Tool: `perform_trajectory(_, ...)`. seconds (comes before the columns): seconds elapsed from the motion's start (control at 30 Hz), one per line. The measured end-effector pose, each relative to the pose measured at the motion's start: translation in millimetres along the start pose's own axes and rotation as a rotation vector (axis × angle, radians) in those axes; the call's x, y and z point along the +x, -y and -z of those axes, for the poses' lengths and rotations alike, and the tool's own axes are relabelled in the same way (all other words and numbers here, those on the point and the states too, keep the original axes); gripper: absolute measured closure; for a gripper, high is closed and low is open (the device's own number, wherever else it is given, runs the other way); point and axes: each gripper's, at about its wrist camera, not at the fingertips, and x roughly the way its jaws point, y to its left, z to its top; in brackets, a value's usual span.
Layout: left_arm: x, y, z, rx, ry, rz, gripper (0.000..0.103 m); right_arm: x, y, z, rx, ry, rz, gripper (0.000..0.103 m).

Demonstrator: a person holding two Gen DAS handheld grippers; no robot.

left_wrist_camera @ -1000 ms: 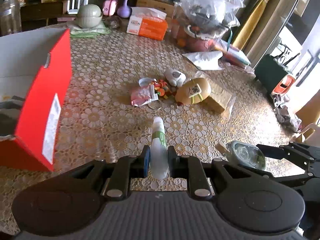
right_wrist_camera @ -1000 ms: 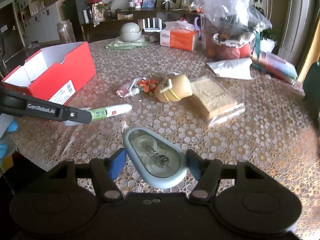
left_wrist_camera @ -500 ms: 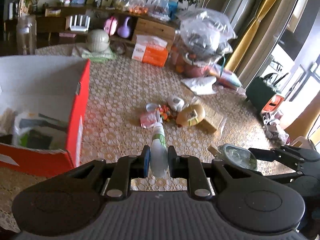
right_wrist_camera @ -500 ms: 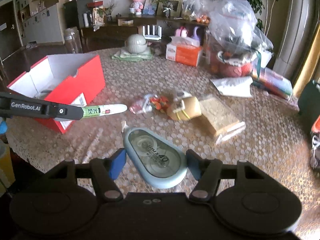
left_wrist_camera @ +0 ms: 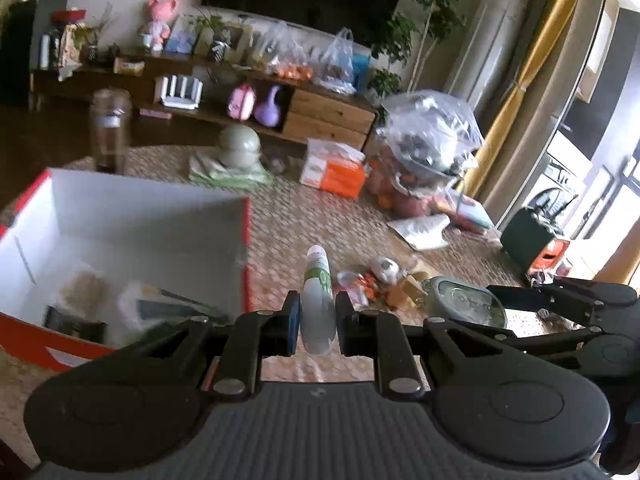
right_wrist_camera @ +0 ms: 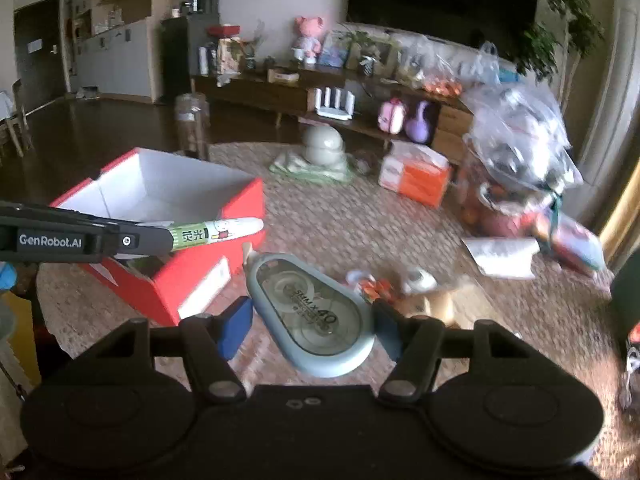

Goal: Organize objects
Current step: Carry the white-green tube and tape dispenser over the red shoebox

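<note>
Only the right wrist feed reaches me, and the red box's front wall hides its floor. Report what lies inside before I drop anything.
Observer: The red box already holds things. A clear-wrapped packet and a dark item lie at its near end.
Operator: Now confirm the grip on the glue stick. I see that claw only side-on.
Observer: The left claw is shut on the glue stick, with one pad pressed to each side of it.
</note>
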Motion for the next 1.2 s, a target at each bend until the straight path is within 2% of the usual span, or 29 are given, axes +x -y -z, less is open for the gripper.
perform_trajectory(0.27, -27, -50, -13, -0.018, 0.047, -0.071, 0.086, 19, -49, -33, -0.063, 0.018, -0.054, 0.038)
perform_trajectory(0.6, -42, -116, -19, -0.054, 0.057, -0.172, 0.086, 59, -102, -61, -0.106, -0.002, -0.127, 0.038)
perform_trajectory(0.8, -26, -147, -20, -0.065, 0.024, -0.226, 0.086, 90, -127, -69, -0.152, -0.035, -0.125, 0.038)
perform_trajectory(1.2, 11, -182, -26, -0.08, -0.026, -0.244, 0.086, 161, -139, -71, -0.113, -0.14, -0.118, 0.038)
